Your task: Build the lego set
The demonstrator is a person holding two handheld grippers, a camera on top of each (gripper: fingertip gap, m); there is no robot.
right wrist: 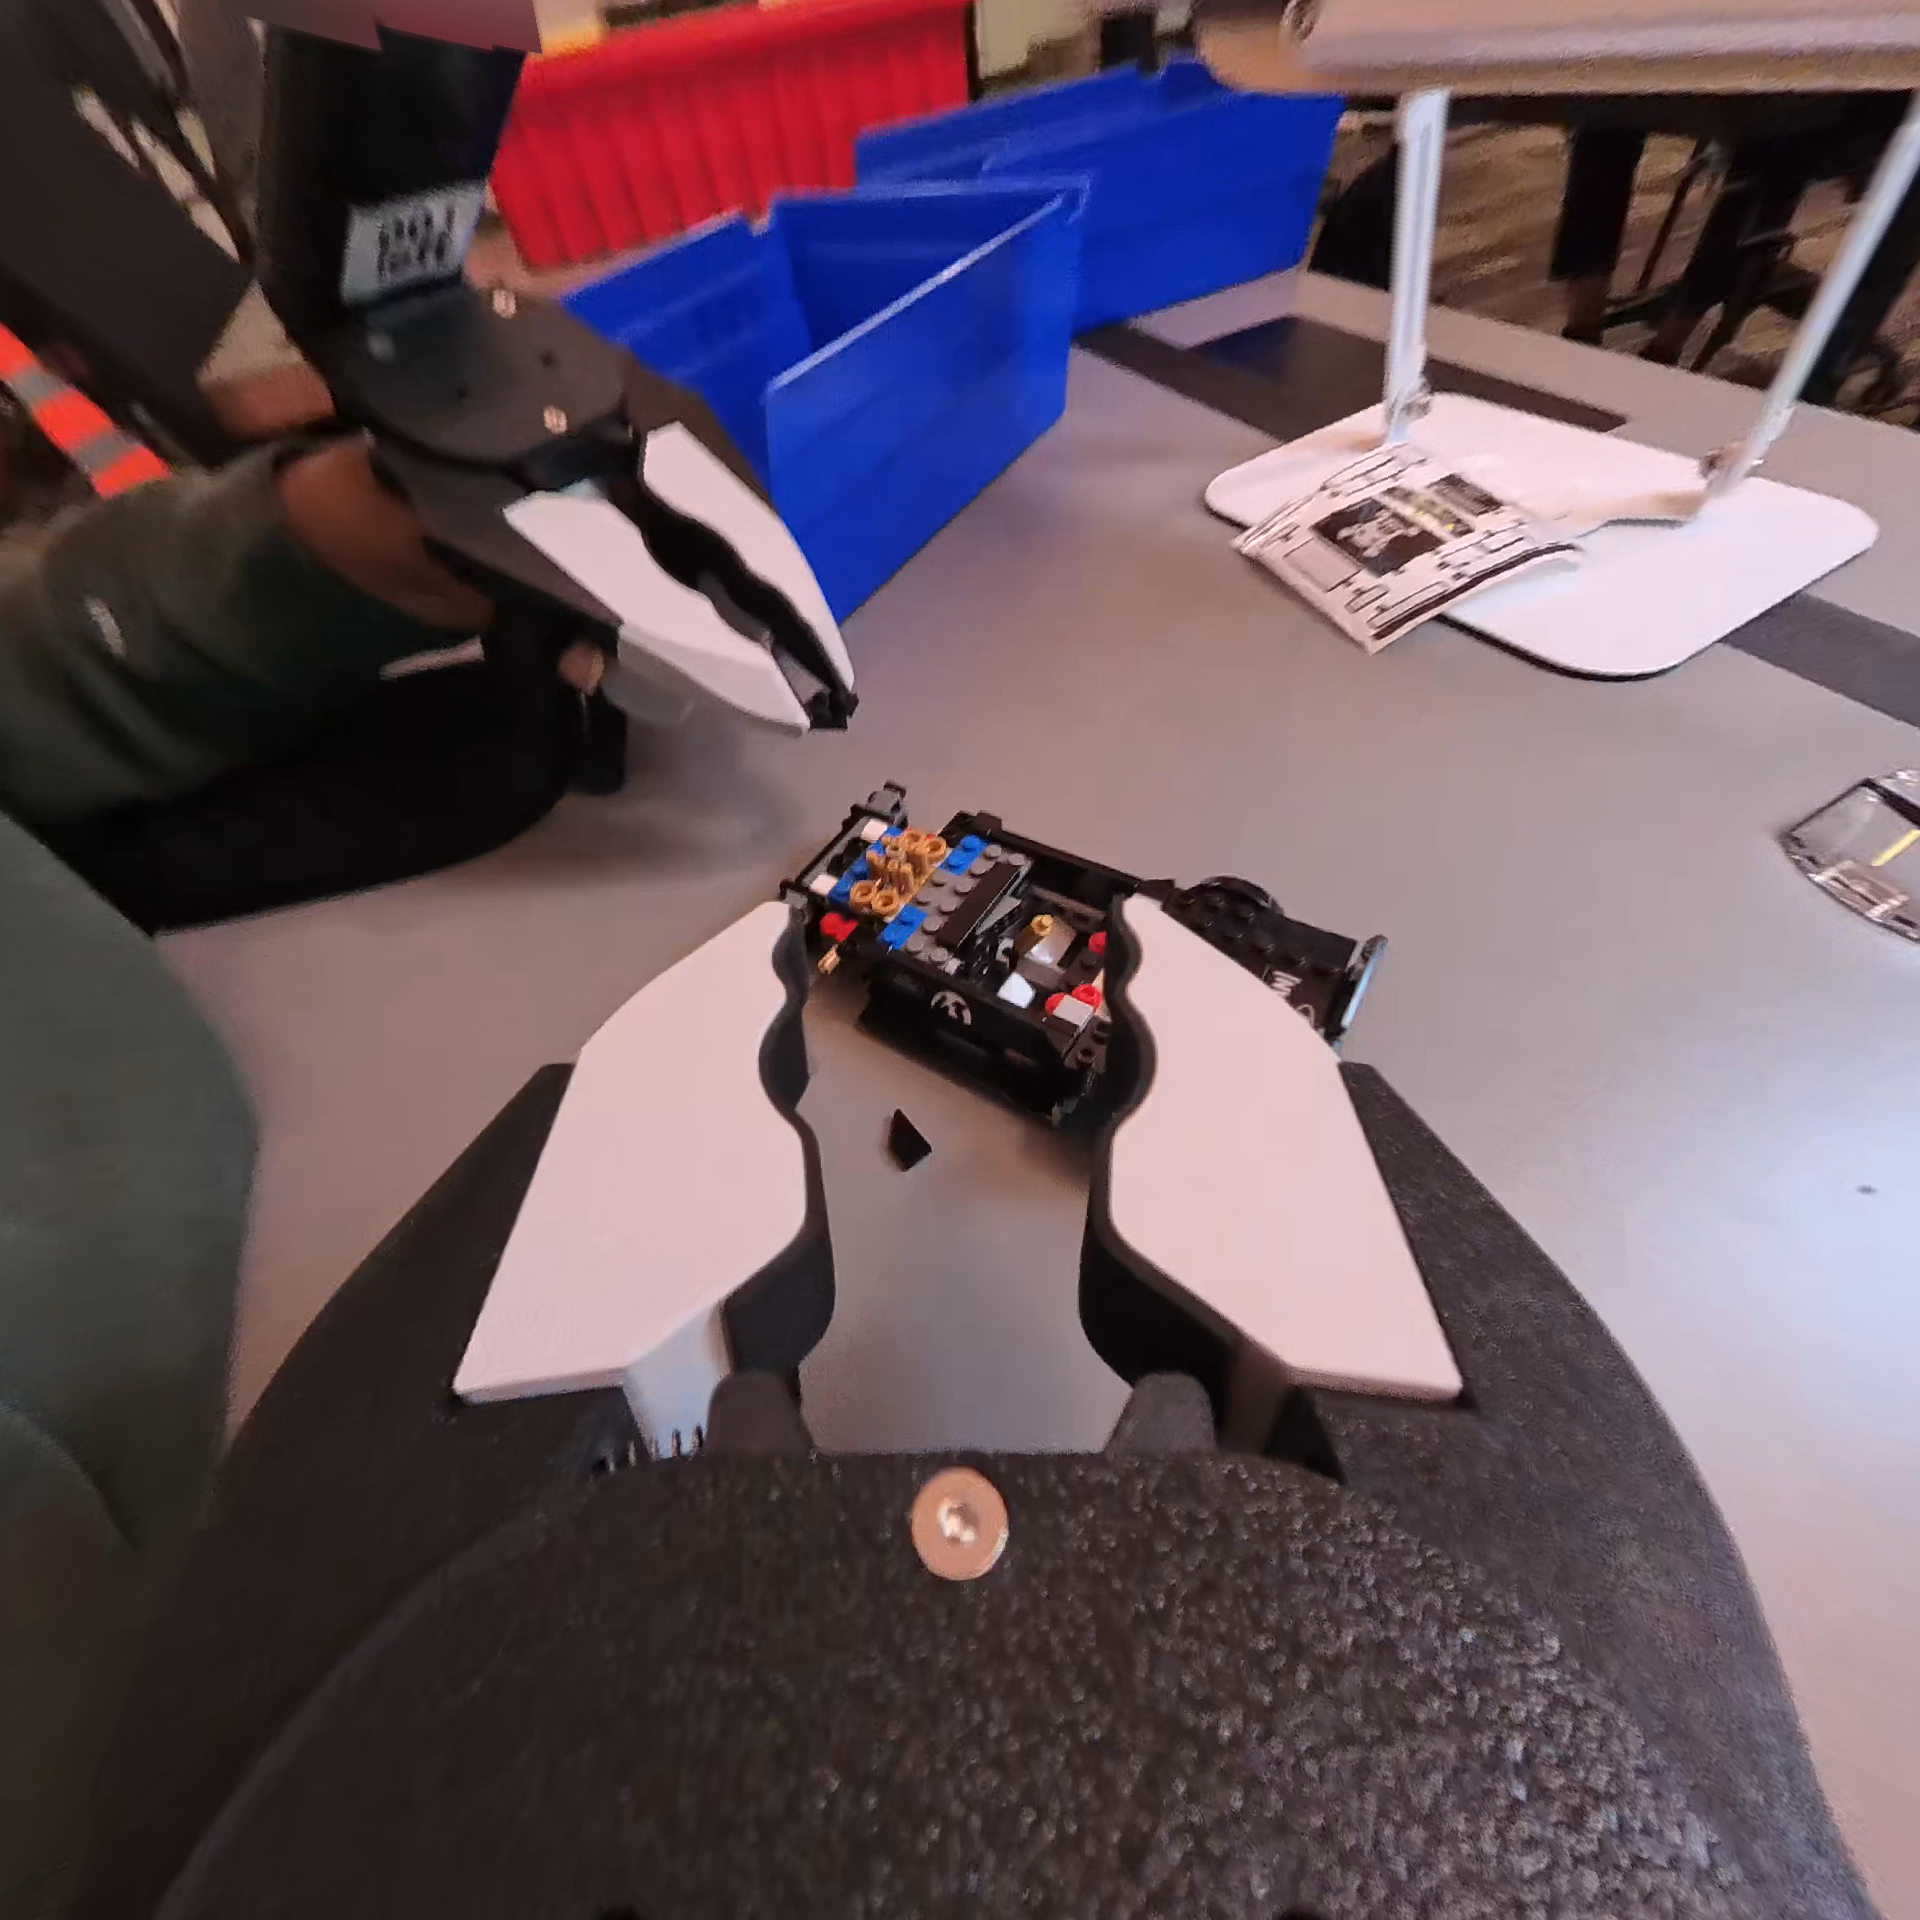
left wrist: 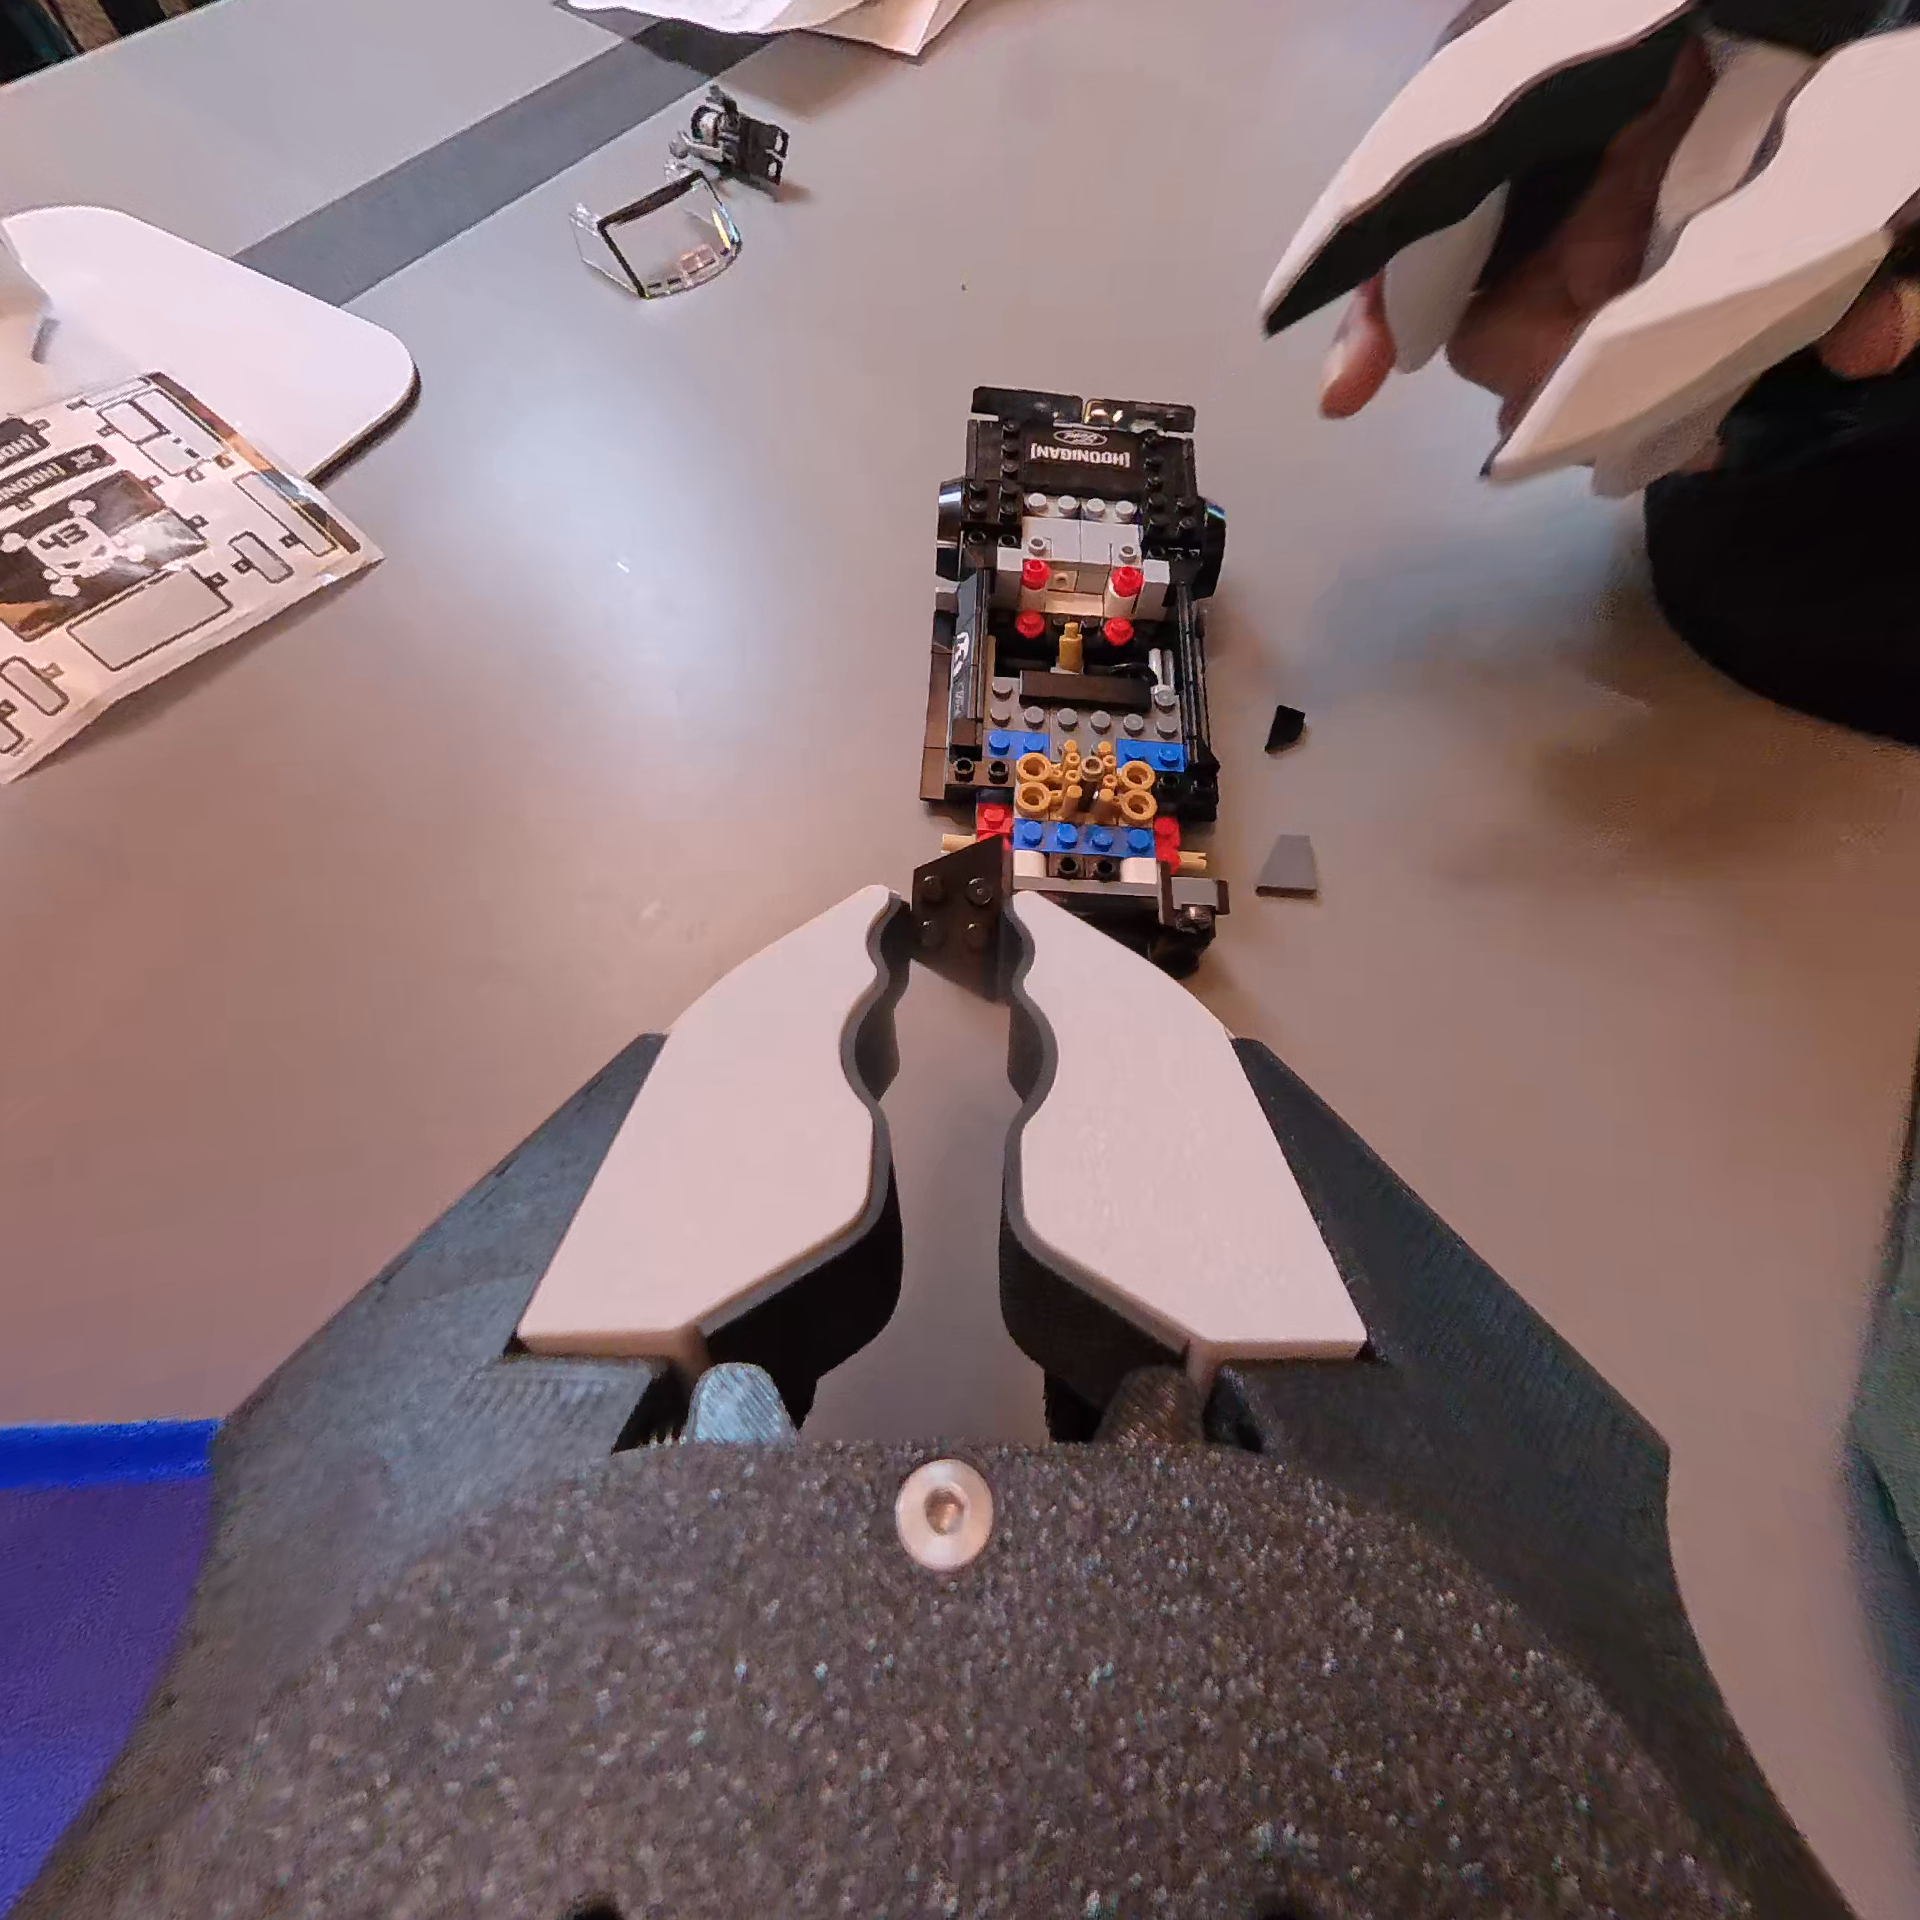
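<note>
A partly built black lego car (left wrist: 1081, 665) with blue, red, grey and tan parts lies on the grey table (left wrist: 623, 644). My left gripper (left wrist: 958, 920) is shut on a black wedge plate (left wrist: 961, 914), held just at the car's near end. My right gripper (right wrist: 956, 935) is open, its fingers hovering over the car (right wrist: 997, 945); it also shows at the upper right of the left wrist view (left wrist: 1382, 384). A small black slope piece (left wrist: 1285, 727) and a grey wedge tile (left wrist: 1288, 865) lie right of the car. The left gripper shows in the right wrist view (right wrist: 821, 707).
A clear windscreen piece (left wrist: 660, 234) and a small black-and-grey assembly (left wrist: 732, 135) lie at the back. A sticker sheet (left wrist: 145, 551) lies left on a white stand base (left wrist: 260, 332). Blue bins (right wrist: 914, 343) stand beyond. A dark sleeve (left wrist: 1787, 582) rests at right. Left tips to right tips: about 12 centimetres. The small black slope piece (left wrist: 1285, 727) lies around 9 centimetres away from my right fingertips. It is also in sight in the right wrist view (right wrist: 905, 1146).
</note>
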